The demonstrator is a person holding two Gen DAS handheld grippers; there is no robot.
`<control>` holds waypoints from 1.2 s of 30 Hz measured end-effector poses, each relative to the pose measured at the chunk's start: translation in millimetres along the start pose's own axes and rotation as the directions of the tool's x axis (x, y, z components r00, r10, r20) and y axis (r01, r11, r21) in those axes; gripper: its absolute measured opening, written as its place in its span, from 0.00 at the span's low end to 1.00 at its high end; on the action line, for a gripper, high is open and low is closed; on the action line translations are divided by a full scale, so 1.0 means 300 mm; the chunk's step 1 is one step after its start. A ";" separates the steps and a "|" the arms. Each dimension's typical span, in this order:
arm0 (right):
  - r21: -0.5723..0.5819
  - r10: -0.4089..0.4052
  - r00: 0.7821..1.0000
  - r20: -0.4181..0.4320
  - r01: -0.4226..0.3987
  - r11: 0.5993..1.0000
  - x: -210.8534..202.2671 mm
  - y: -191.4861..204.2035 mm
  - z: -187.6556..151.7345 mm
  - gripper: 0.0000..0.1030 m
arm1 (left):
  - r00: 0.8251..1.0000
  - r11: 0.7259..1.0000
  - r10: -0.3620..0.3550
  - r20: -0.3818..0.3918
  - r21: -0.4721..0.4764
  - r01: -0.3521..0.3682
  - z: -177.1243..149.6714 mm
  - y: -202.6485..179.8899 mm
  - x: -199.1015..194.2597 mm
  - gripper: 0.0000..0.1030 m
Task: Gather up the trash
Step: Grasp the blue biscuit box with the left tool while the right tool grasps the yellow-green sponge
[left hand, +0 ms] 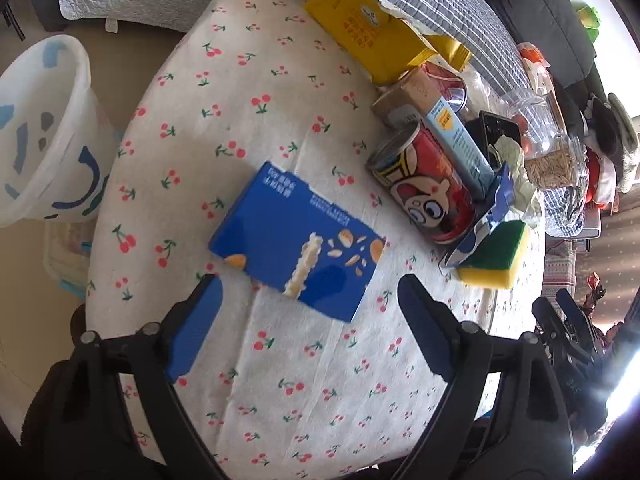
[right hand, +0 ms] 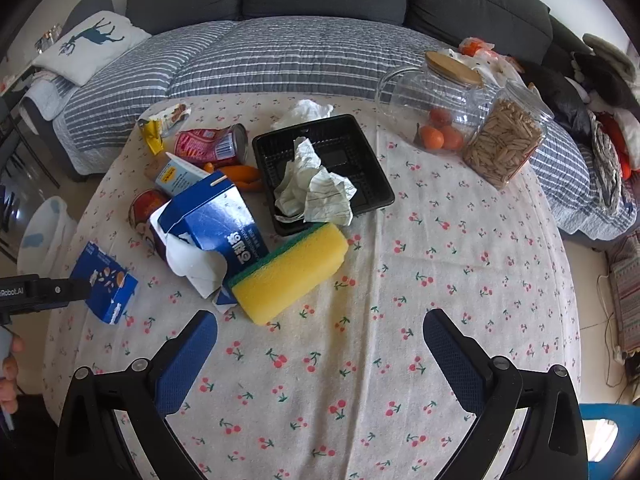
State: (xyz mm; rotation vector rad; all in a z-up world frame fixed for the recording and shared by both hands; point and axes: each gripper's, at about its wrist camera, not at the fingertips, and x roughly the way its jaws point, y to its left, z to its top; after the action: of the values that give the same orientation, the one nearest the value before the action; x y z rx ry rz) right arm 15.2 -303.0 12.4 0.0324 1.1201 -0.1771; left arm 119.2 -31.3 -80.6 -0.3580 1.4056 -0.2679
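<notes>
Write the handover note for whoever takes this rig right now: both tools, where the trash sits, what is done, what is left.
Left tool: open, empty, lined up on the flat blue snack box.
Right tool: open, empty, above bare tablecloth in front of the yellow sponge with green scrubbing side.
On the cherry-print tablecloth: torn blue carton, red cans, crumpled paper in the black plastic tray.
White bin stands off the table's edge, on the left tool's side.
Done: nothing is gripped; the bin's contents are unclear.
Left: everything above.
</notes>
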 end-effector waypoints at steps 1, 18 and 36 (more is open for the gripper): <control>0.014 0.005 1.000 -0.005 -0.005 1.000 0.003 -0.011 0.002 1.00 | 1.000 1.000 0.015 0.005 0.000 -0.015 0.006 -0.018 0.007 0.86; 0.110 0.043 0.998 -0.051 -0.037 0.993 0.029 -0.100 0.012 1.00 | 0.966 0.974 0.221 0.133 0.028 -0.226 0.008 -0.189 0.047 0.66; 0.331 0.269 0.957 -0.111 -0.219 0.918 0.216 -0.056 0.095 0.56 | 0.957 0.992 0.088 0.276 0.066 -0.110 -0.056 0.028 -0.218 0.65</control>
State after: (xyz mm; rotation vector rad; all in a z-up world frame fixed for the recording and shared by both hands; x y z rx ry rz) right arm 65.5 -330.9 -32.2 0.4785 1.2218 -0.1292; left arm 92.6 0.4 -26.6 -0.2465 1.1336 -0.1844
